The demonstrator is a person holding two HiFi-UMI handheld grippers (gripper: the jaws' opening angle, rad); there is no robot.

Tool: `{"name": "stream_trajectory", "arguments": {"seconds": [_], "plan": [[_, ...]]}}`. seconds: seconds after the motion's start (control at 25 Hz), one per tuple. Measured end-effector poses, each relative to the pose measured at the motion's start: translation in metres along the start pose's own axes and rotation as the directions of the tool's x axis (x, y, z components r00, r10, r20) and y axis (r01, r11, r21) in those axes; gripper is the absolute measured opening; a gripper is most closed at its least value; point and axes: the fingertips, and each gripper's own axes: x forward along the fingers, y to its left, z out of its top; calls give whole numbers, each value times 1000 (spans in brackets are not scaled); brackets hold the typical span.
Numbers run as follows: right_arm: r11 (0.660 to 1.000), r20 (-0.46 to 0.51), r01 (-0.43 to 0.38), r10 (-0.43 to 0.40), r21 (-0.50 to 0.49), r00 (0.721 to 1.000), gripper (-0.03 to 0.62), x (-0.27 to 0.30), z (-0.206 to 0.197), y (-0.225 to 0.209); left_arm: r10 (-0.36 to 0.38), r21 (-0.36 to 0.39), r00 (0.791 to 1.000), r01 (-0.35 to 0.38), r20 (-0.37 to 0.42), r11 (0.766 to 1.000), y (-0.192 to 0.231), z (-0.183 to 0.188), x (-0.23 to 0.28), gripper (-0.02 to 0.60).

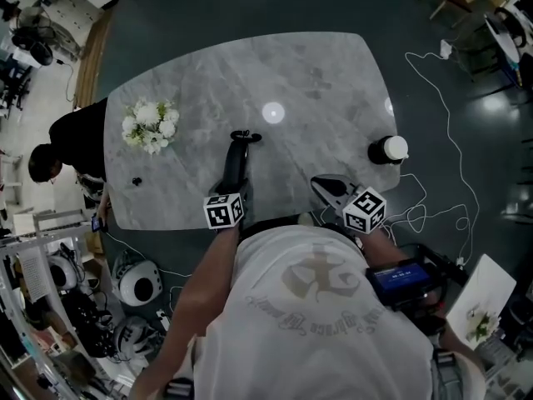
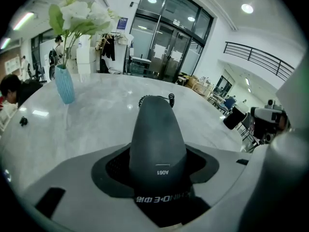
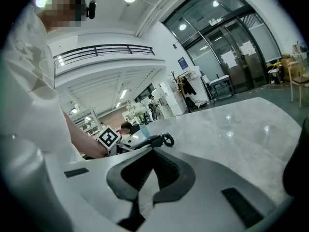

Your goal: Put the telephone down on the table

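The left claw (image 2: 158, 182) is clamped on the telephone (image 2: 157, 134), whose far end slopes ahead of it toward the bench (image 2: 96, 115) — contact cannot be made out. The handset should be lowered flat, cord end first, before the grip is eased; the right claw (image 3: 145, 187) — closed, empty — is best kept aside.

The person wore a white short-sleeved T-shirt (image 1: 308, 332) printed with a faded grey emblem (image 1: 321, 277) and a curved line of script (image 1: 291, 313) beneath it. A small dark camera (image 3: 90, 8) sat on the head. The left gripper (image 1: 232, 183) and the right gripper (image 1: 327, 187) were pale grey shells with dark ribbed pads lining the jaws, and each bore a white cube (image 1: 225, 211) with black square markers.
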Motion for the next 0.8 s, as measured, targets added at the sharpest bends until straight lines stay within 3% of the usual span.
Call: {"name": "stream_trajectory", "arguments": {"seconds": [0.52, 0.8], "plan": [[1000, -39, 7, -7, 4, 999, 15, 9, -8, 9, 22, 64, 999, -19, -46, 998, -2, -23, 15, 281], [1000, -32, 14, -15, -7, 999, 15, 29, -2, 9, 46, 84, 997, -40, -62, 996, 19, -18, 20, 281]]}}
